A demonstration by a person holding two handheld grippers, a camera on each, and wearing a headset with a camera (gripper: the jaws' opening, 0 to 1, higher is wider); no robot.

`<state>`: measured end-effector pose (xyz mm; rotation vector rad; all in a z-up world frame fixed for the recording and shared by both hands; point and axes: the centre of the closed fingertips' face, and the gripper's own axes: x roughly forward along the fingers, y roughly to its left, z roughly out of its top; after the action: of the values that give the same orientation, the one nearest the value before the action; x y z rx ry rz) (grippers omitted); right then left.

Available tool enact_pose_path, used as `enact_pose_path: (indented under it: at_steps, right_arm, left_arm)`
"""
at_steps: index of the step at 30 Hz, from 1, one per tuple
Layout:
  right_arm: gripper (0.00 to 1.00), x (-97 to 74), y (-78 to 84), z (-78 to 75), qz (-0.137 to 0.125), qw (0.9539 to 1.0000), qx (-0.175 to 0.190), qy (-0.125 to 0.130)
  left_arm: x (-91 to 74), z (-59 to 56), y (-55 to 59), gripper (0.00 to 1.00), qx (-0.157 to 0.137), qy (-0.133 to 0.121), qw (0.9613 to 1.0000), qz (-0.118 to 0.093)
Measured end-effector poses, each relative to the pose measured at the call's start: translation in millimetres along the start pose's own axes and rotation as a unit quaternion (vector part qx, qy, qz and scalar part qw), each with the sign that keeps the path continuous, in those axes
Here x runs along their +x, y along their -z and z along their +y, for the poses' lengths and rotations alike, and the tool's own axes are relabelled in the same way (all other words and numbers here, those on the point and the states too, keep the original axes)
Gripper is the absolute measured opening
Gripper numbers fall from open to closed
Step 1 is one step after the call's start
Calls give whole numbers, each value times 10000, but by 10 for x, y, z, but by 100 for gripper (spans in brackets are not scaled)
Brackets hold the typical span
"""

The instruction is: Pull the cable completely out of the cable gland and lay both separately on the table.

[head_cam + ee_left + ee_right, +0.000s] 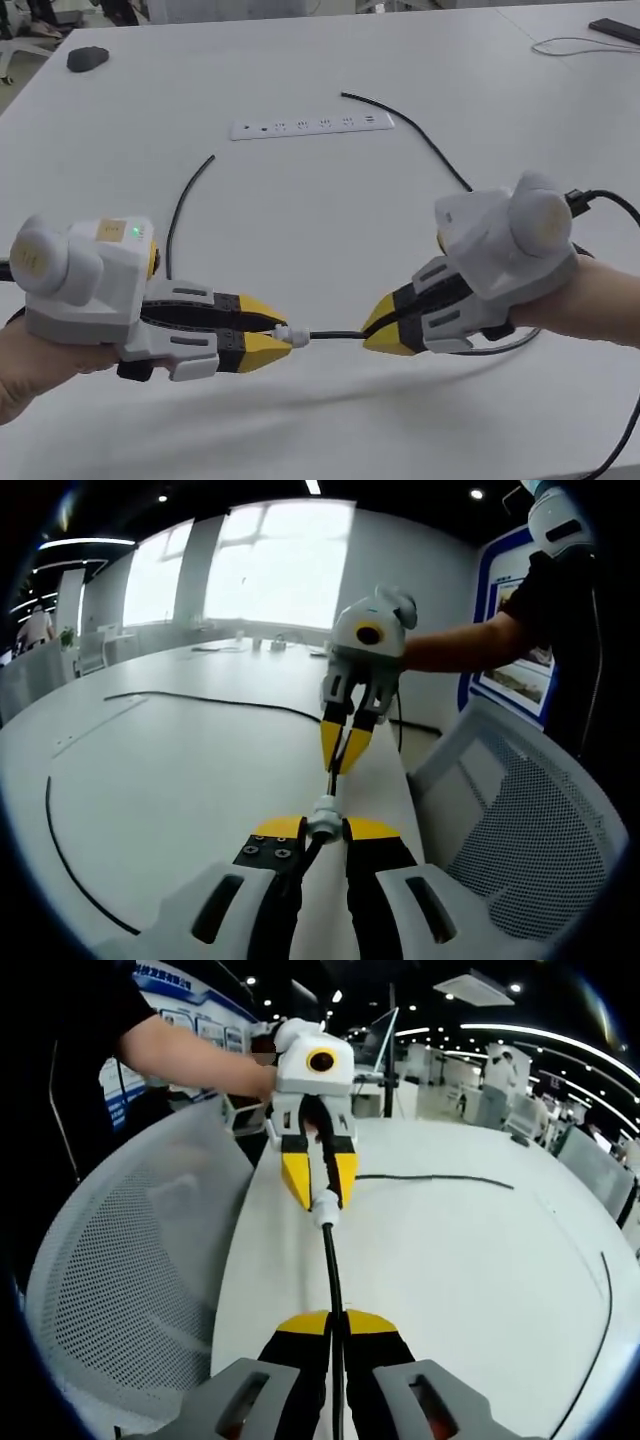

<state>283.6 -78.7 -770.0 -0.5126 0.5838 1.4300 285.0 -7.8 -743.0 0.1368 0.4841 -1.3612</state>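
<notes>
Above the white table (pixel 300 230), my left gripper (pixel 283 338) is shut on the small white cable gland (pixel 293 336). A black cable (pixel 335 335) comes out of the gland's front and runs straight to my right gripper (pixel 368 335), which is shut on it a short way off. In the left gripper view the gland (pixel 322 815) sits between my yellow jaw tips, with the right gripper (pixel 345 755) facing me. In the right gripper view the cable (pixel 330 1260) leads from my shut jaws to the gland (pixel 325 1205) in the left gripper (pixel 320 1192).
A white power strip (pixel 312 125) lies at mid table, with a long black lead (pixel 420 135) curving past it to the right. A loose black cable (pixel 185 205) lies on the left. A dark mouse (pixel 88 58) is far left. A grey mesh chair (pixel 130 1260) stands at the table's near edge.
</notes>
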Motion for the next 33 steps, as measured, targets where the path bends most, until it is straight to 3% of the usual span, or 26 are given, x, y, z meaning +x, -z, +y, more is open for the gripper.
enact_pose_path:
  at_steps: [4,14,19,29,32,33]
  right_arm:
    - [0,-169,278,-75,279,9994,48,182]
    - [0,-508,809,-256,511,9948,609,636]
    - [0,-630,942,-285,518,9921,855,751]
    - [1,-663,956,-288,624,9900,952,837]
    - [11,-616,752,-266,281,9891,1232,762]
    - [12,-599,692,-268,269,9901,1165,740]
  left_arm:
    - [-48,16,26,15,28,-39,10000,56]
    - [-176,98,54,15,-163,-217,9996,45]
    - [-220,104,64,15,-189,-274,9994,62]
    - [-207,113,53,15,-211,-310,9993,58]
    - [-212,112,32,15,-243,-305,9992,30]
    - [-204,102,19,15,-195,-298,9994,38]
